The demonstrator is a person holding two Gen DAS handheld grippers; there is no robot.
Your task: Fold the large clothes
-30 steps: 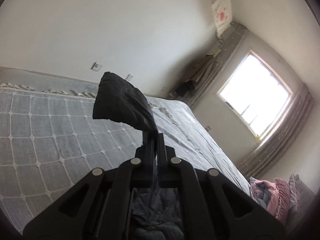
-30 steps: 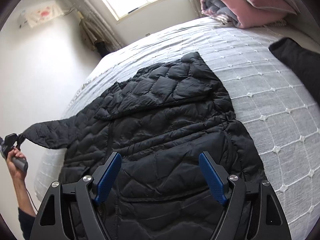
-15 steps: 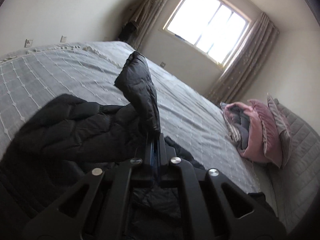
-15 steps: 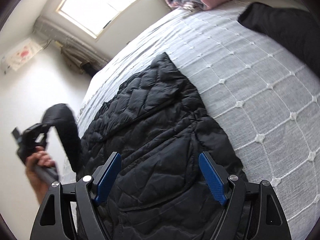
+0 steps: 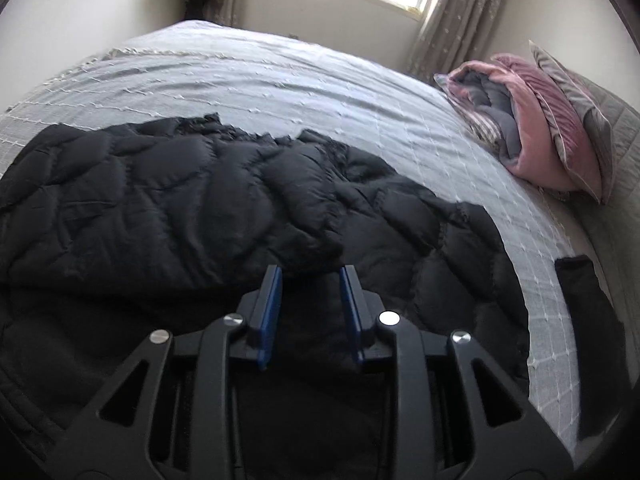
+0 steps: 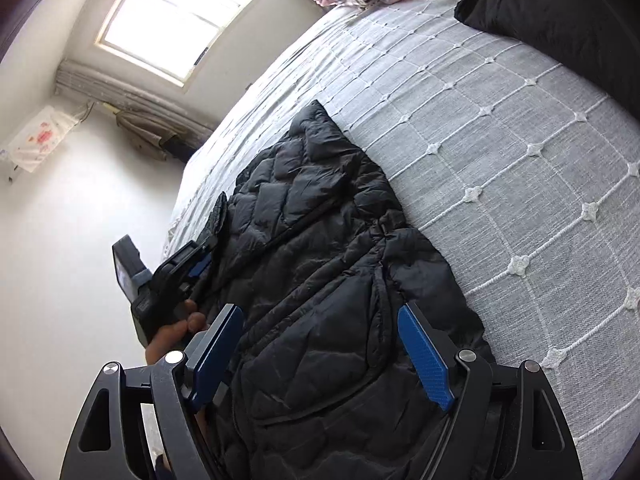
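A black quilted puffer jacket (image 6: pixel 320 280) lies spread across the near part of a bed covered in a grey grid-stitched bedspread (image 6: pixel 500 160), its body running from the bed's near edge toward the middle. The left gripper (image 5: pixel 310 276), seen from its own camera, has its blue-padded tongs apart with the cuff of a sleeve (image 5: pixel 224 204) lying just ahead of their tips, not clamped; that sleeve lies folded over the jacket's body. The right gripper (image 6: pixel 320 344) hovers above the jacket's lower panel with its tongs wide apart, holding nothing. The step in hand appears to be laying the sleeve flat; doing it well likely means backing the left tongs straight off so the cuff is not dragged, then pressing out the puffed ridges before any further fold. A second dark garment (image 6: pixel 560 20) rests toward the far right side of the bed, and a pink and grey folded quilt (image 5: pixel 528 120) sits at the head end, both well apart from the jacket. Bare bedspread beyond the jacket leaves open room for the next fold.
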